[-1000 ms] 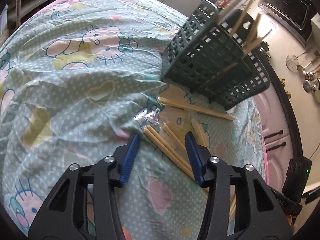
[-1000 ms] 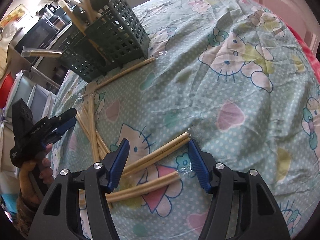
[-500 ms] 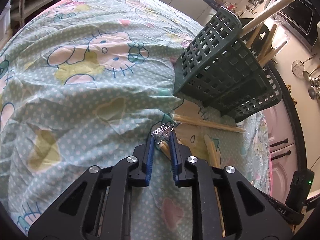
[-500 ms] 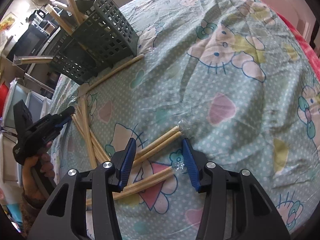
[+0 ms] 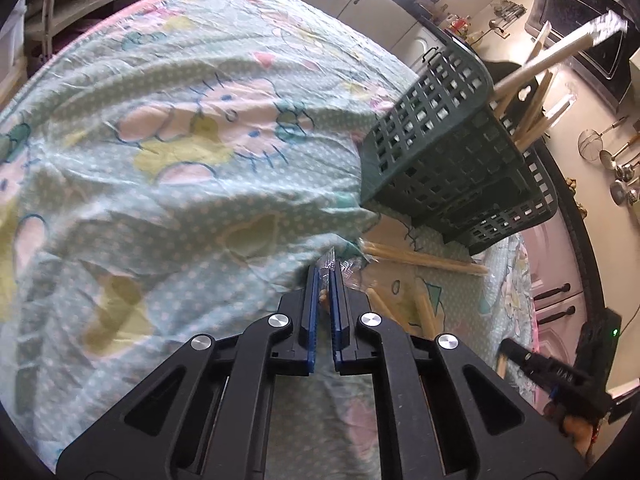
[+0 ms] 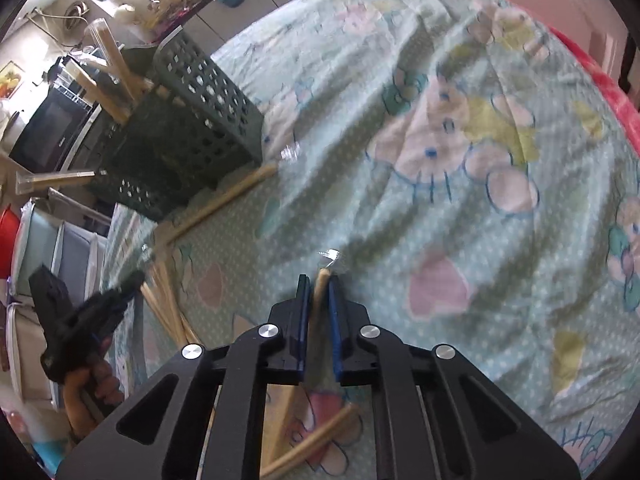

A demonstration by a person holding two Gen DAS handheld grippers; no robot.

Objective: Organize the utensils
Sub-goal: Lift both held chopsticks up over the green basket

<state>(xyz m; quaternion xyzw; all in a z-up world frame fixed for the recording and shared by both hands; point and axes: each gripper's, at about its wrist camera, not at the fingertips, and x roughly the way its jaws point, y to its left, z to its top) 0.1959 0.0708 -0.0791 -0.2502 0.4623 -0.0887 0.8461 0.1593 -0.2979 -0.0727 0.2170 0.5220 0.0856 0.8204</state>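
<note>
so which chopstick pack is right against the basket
The wrapped pair lying with its crinkled end at the green basket corner; the others lie nearer the grippers.

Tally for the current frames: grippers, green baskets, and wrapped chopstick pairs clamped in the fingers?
Grippers: 2 (left gripper, right gripper)
Green basket: 1
Clamped pairs: 2 (left chopstick pair, right chopstick pair)
Total: 5
Loose pairs on the cloth overlap too much to count.

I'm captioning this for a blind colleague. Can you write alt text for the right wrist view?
The right gripper is shut on a wrapped chopstick pair over a Hello Kitty cloth. More pairs lie beside a green basket holding several upright; the left gripper is at far left.
</note>
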